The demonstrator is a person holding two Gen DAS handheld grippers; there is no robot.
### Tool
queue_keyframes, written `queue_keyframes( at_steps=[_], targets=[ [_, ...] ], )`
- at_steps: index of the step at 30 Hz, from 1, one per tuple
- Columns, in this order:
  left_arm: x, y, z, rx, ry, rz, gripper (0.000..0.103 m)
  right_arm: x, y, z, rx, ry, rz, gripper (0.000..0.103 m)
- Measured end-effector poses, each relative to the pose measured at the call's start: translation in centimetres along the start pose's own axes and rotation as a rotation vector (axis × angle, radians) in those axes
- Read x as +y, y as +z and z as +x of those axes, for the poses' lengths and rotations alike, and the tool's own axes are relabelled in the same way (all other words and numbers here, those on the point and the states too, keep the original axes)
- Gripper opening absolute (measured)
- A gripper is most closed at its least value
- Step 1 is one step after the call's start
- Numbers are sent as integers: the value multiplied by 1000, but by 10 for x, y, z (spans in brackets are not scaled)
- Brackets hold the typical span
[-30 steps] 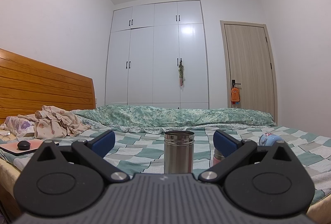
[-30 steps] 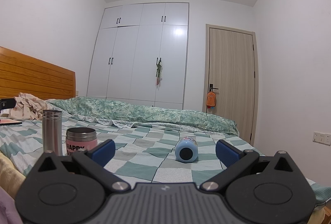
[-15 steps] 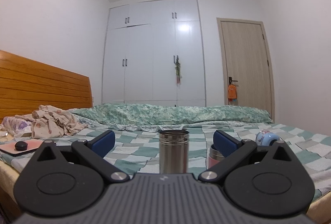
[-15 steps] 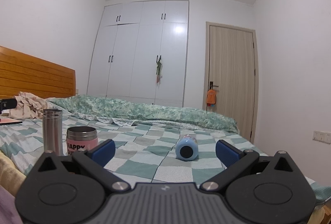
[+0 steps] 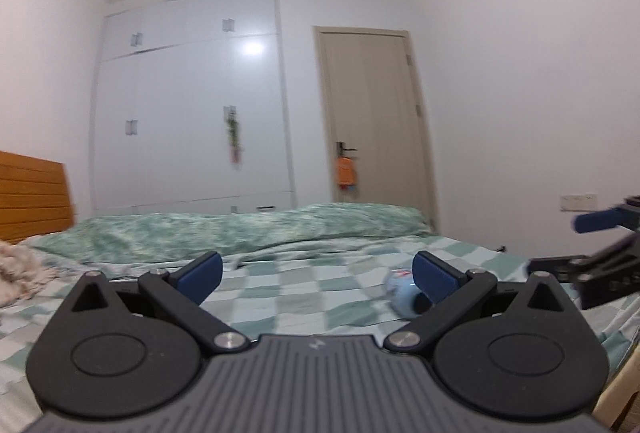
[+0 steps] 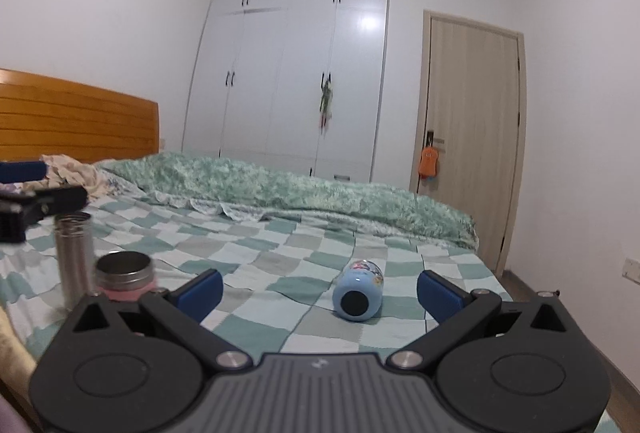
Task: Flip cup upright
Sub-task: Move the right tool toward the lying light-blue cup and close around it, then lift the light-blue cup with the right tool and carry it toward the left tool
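A light blue cup (image 6: 358,291) with a cartoon print lies on its side on the checked bedsheet, its dark base facing the right wrist camera. My right gripper (image 6: 320,291) is open and empty, a short way in front of the cup, which sits between the fingertips in view. In the left wrist view the cup (image 5: 402,293) lies partly behind the right blue fingertip (image 5: 434,279). My left gripper (image 5: 316,275) is open and empty. The right gripper also shows at the left wrist view's right edge (image 5: 600,245).
A tall steel flask (image 6: 74,259) and a pink steel-rimmed jar (image 6: 124,275) stand upright on the bed's left side. A green quilt (image 6: 320,199) lies across the far side. A wooden headboard (image 6: 76,121), white wardrobe and door stand behind.
The left gripper has swung right: the steel flask has left its view, and the blue cup and right gripper now show. The right gripper has risen and tilted toward the cup.
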State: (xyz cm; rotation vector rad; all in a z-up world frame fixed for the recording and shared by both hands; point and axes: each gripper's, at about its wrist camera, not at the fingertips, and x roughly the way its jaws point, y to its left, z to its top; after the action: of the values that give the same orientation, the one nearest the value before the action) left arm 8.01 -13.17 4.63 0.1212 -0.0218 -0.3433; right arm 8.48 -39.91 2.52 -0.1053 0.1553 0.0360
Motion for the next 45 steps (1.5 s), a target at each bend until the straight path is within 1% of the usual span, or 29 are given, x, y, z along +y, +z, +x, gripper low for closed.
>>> queue_keyframes(
  at_steps=[6,10,14,18,23,29,31,33,37,39,40,41,42,43,45],
  targets=[
    [-37,-7,81,56,-68,17,103,-38,13,60,96,-33,5,103],
    [-48,-16,134,96,-102,15,103,-64,16,112,176,-44,18,103],
    [-52,-29,182,153,-102,8,103,-78,17,168,259,-53,15,103],
    [-50,-42,221,191,-92,-2,103,-87,13,223,334,-33,37,103],
    [-44,-51,246,216,-91,21,103,-88,2,291,416,10,77,103],
    [-27,-62,284,240,-114,90,103,-83,-13,358,489,32,123,103],
    [-18,-67,296,250,-129,98,103,-80,-18,376,507,37,130,103],
    [-10,-73,310,283,-154,88,103,-77,-23,391,519,44,142,103],
    [3,-86,339,389,-208,64,103,-73,-29,416,554,39,164,103],
    [10,-92,349,411,-217,59,103,-73,-32,429,584,22,172,103],
    [14,-96,354,427,-214,54,103,-72,-36,435,604,12,179,101],
    [18,-100,358,444,-221,43,103,-73,-39,438,617,7,187,96],
    [21,-102,361,462,-229,29,103,-73,-42,442,632,-5,199,88],
    [24,-104,364,477,-232,14,103,-75,-45,442,637,-13,209,87],
    [28,-105,366,487,-226,6,103,-79,-47,439,628,-2,238,85]
  ],
)
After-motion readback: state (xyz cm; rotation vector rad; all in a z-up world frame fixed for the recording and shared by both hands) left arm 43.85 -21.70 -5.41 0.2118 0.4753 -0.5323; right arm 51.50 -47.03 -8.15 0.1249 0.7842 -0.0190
